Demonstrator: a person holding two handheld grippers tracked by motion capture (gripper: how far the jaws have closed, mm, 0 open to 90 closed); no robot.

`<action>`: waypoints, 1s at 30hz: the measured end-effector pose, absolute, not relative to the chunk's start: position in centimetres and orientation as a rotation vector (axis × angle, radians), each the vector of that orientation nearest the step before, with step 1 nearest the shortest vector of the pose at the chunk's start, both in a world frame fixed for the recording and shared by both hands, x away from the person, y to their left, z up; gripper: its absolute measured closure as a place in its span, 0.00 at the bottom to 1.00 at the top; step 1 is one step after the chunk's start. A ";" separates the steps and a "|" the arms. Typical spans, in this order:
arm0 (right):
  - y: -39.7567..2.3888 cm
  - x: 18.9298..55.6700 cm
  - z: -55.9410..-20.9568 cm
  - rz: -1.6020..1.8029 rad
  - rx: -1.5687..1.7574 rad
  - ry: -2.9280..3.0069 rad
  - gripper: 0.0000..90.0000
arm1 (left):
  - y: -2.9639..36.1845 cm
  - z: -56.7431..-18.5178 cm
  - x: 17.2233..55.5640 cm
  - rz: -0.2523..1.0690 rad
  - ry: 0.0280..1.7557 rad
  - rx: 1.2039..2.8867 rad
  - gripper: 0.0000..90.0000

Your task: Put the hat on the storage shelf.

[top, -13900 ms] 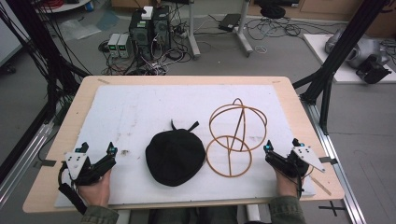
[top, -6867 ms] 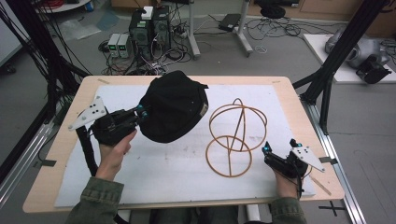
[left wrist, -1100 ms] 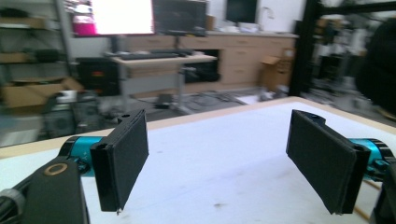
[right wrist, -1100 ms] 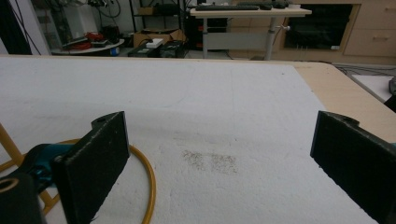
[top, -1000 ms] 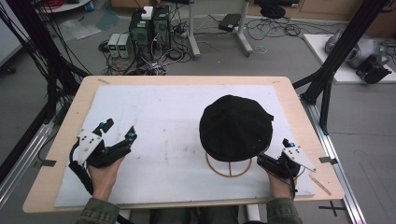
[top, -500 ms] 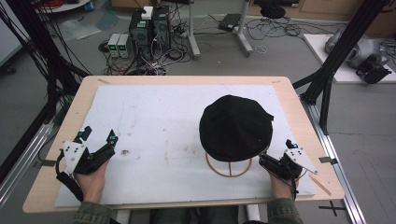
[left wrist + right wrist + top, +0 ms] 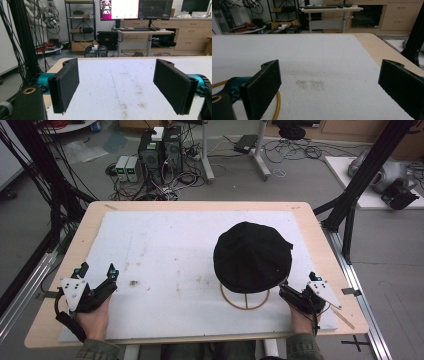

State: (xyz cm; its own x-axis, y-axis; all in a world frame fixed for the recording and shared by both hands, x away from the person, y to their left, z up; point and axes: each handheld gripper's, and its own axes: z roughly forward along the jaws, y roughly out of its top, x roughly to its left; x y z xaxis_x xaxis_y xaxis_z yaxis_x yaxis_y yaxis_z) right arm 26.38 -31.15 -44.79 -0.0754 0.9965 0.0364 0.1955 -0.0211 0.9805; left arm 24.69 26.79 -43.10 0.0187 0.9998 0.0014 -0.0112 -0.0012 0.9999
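Sitting on its stand (image 7: 245, 300), cap (image 7: 252, 256) appears from high view.

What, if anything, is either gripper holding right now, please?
Nothing. The left gripper and right gripper are both open and empty; the cap sits on the wire stand.

The white mat (image 7: 165, 250) on the surface (image 7: 320, 235) lay bare across its whole left and middle, so a claw could pass freely there from the near edge to the far edge. The one obstacle stood right of centre toward the near side: a black cap (image 7: 252, 256) raised on a wire stand (image 7: 245, 300), with the stand's ring flat on the mat. The right claw (image 7: 298, 289), jaws apart, sat just beside that ring, with bare mat ahead of it. The left claw (image 7: 95, 276), also spread, faced bare mat.
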 end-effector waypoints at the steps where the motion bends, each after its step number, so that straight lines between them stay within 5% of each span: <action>1: -31.2 26.4 -44.8 1.192 1.336 1.400 0.04 | 26.8 -43.1 24.7 1.196 1.188 1.206 0.24; 30: -31.4 26.3 -44.5 1.214 1.333 1.392 0.04 | 26.4 -43.6 24.8 1.135 1.198 1.245 0.25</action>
